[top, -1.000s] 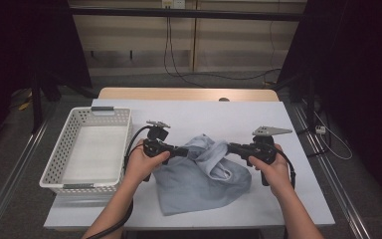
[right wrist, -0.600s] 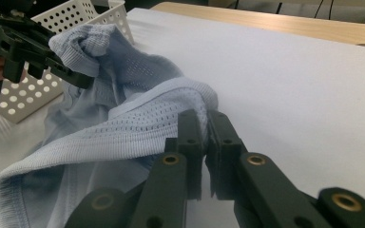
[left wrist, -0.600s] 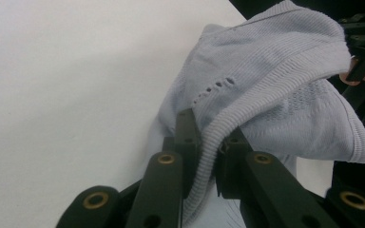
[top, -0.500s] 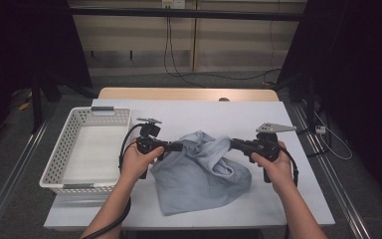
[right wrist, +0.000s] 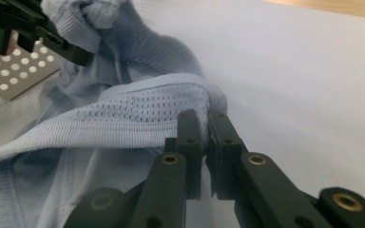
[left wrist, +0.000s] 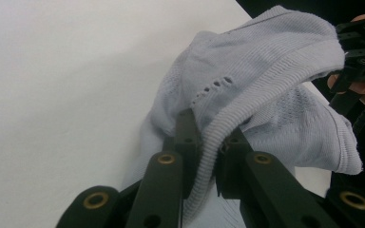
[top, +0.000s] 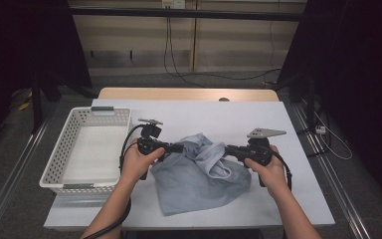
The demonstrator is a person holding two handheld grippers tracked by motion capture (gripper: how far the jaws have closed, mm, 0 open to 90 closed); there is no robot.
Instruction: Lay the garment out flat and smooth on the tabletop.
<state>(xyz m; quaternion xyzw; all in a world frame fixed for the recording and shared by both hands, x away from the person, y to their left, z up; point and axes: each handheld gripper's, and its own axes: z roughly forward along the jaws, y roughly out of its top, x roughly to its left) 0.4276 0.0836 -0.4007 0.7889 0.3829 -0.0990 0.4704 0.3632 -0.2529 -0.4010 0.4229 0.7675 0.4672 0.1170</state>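
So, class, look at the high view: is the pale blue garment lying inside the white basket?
No: the pale blue garment lies on the white table to the right of the white basket, which holds nothing.

Lab: dark curtains (top: 45, 45), dangling cables (top: 179, 64)

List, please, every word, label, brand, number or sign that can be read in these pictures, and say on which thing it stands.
None: no readable text on the light blue garment, the white basket, the table, the left gripper or the right gripper.
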